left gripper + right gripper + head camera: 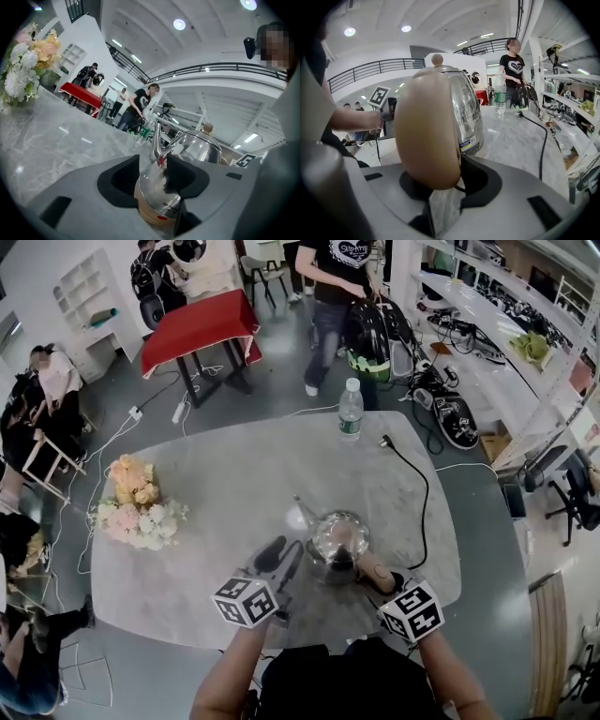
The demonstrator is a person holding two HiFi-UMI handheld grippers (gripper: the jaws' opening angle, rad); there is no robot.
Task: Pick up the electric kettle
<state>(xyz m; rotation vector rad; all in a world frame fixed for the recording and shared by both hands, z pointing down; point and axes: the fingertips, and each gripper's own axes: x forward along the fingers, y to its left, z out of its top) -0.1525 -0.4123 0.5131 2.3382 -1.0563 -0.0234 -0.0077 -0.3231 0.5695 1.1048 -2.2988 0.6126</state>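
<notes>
The electric kettle (337,538) is shiny steel with a thin spout, a domed lid and a tan handle (375,570). It stands near the front edge of the grey marble table (216,474). My right gripper (382,577) comes from the right and its jaws hold the handle (426,126), which fills the gap between the pads (483,180). My left gripper (283,559) sits low at the kettle's left side and is open. In the left gripper view the kettle's lower body (157,187) and spout (156,140) show through the gap of that gripper (153,180).
A water bottle (350,411) stands at the table's far edge. A black power cable (417,493) runs down the right side, and a bunch of flowers (136,507) lies at the left. A person (333,296) stands beyond the table beside a red-covered table (202,324).
</notes>
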